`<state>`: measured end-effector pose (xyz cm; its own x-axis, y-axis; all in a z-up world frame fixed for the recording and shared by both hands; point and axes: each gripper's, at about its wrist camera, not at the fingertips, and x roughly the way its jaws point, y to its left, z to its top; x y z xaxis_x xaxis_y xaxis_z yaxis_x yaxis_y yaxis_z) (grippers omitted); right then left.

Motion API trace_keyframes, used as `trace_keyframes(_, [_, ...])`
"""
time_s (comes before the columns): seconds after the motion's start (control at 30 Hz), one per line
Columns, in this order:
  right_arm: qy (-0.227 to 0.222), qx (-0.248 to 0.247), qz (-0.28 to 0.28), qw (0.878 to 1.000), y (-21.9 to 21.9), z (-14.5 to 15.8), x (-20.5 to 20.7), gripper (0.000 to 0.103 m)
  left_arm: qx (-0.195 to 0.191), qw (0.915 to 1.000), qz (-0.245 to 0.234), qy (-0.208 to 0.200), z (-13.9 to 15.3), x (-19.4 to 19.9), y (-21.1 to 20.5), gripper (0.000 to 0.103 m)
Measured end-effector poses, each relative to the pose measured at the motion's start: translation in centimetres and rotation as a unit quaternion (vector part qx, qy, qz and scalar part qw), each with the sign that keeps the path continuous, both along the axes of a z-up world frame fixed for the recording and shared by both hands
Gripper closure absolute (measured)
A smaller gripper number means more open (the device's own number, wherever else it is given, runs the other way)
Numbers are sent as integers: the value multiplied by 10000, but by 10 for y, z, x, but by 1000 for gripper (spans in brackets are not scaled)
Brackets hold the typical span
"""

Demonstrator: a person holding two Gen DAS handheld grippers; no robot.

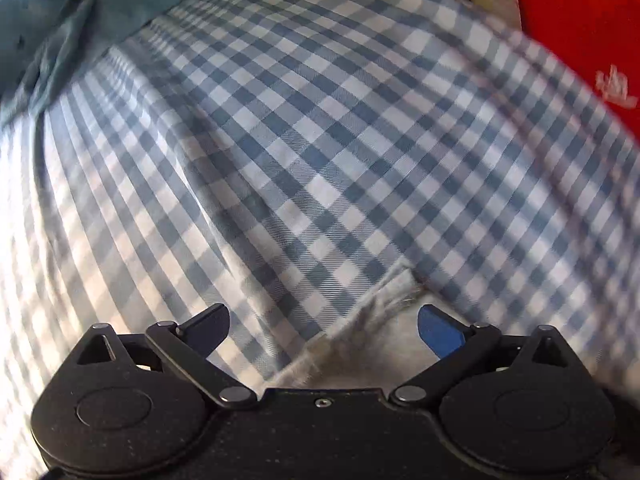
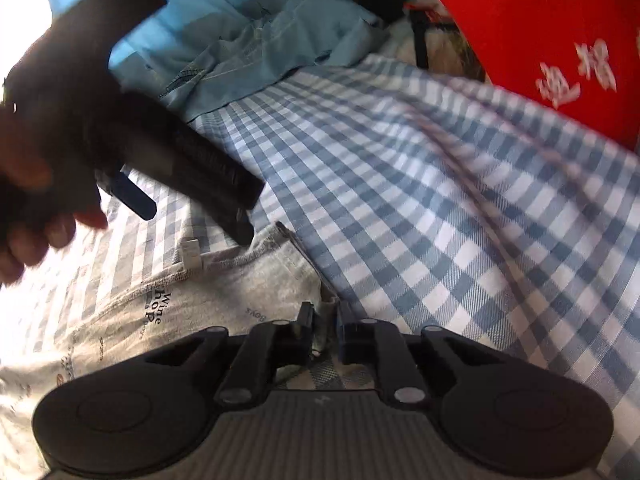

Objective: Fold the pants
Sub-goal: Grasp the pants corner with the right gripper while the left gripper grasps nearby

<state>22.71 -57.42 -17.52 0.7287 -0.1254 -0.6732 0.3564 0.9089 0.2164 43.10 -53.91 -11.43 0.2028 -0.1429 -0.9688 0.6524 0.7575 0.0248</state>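
Note:
The grey printed pants lie on a blue-and-white checked sheet. My right gripper is shut on the pants' edge at their near right corner. My left gripper is open just above a corner of the grey pants. In the right wrist view the left gripper hangs over the pants' far edge, held by a hand.
A crumpled light-blue garment lies at the far side of the sheet, also in the left wrist view. A red bag with white characters stands at the right, also in the left wrist view.

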Motion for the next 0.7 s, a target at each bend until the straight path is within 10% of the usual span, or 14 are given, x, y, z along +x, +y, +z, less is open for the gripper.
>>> trace_keyframes(0.23, [-15,-1034,544,9932,36,18,4,95,-476,9908,660,1081,9,11,-4,16])
trace_keyframes(0.57, [-60,-1822,1168,9763,79,28,8,96,230,9893,508,1346,-14,-2,-27,26])
trace_keyframes(0.7, [-56,-1977,1347,9710,93,30,8,97,537,9897,426,1257,-17,-7,-27,60])
